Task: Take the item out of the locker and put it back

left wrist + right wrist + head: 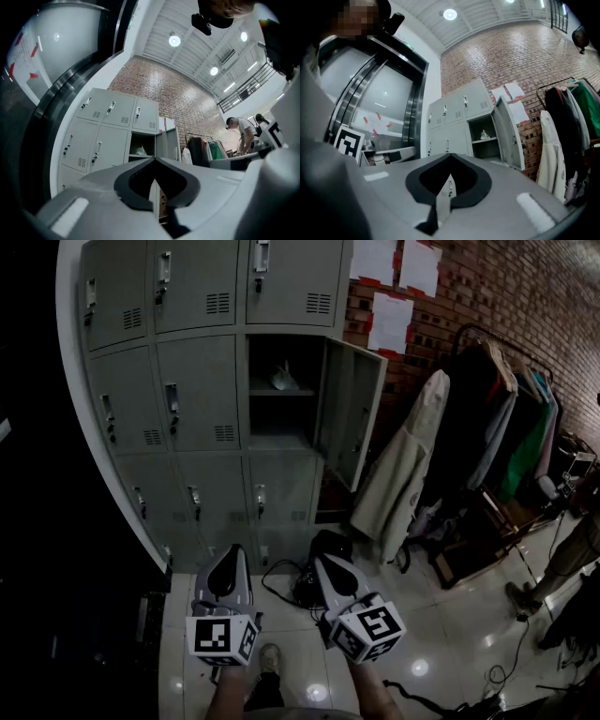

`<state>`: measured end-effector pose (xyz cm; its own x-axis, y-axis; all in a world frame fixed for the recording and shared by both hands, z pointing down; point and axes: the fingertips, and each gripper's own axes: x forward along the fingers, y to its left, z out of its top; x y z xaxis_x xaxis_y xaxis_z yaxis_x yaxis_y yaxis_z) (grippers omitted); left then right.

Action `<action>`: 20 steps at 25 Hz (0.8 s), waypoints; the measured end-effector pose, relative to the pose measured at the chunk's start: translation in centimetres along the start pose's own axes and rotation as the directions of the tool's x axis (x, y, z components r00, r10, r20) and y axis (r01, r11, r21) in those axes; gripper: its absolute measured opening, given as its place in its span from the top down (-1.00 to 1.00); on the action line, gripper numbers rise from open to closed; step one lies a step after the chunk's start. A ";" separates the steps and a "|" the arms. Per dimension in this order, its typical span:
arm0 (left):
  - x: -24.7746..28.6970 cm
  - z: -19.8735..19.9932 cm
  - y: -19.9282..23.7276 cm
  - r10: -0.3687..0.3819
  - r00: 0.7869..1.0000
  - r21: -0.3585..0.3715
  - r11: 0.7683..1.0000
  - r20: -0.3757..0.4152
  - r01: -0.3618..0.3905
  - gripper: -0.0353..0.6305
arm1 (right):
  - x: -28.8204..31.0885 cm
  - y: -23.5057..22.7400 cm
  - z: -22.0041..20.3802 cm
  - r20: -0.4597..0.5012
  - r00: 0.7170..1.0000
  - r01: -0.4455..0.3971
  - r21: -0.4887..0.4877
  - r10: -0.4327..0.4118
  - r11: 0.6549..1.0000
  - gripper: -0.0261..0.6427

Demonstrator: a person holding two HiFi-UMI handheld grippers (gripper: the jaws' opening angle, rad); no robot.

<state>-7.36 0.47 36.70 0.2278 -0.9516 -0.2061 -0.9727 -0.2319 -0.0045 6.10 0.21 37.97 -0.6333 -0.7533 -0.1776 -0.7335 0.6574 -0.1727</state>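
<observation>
Lockers (187, 381) in a grey bank fill the wall ahead, every door closed but one. That open compartment (281, 432), in the right-hand column, has its door (352, 413) swung out to the right, which leaves the inside free to reach from the front. To the right, a clothes rack (497, 418) hung with coats stands against the brick wall, well clear of the door's swing. Low in the head view, the left gripper (228, 563) and right gripper (330, 570) are held side by side, pointing toward the lockers but well short of them, which looks like a ready pose before any reach. Each has its jaws pressed tip to tip with nothing between them. The task's thing, a small white crumpled item (283, 379), sits untouched on the upper shelf (281, 393) inside the open compartment, so taking it out has not yet begun.
</observation>
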 end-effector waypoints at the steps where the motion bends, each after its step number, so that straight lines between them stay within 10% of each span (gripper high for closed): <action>1: 1.5 -0.1 0.7 -0.004 1.000 0.000 1.000 0.005 0.004 0.88 | 1.6 -0.9 -0.1 -0.004 1.000 0.007 -0.001 -0.007 1.000 0.92; 20: 27.6 -1.5 13.1 -0.086 0.996 -0.044 0.995 0.025 0.087 0.88 | 24.9 -12.8 1.8 0.018 0.995 0.097 -0.054 -0.096 0.994 0.92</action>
<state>-13.79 -29.13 32.38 0.3093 -0.9228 -0.2297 -0.9464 -0.3225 0.0209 0.19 -26.93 34.04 -0.5557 -0.8123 -0.1774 -0.8035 0.5795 -0.1364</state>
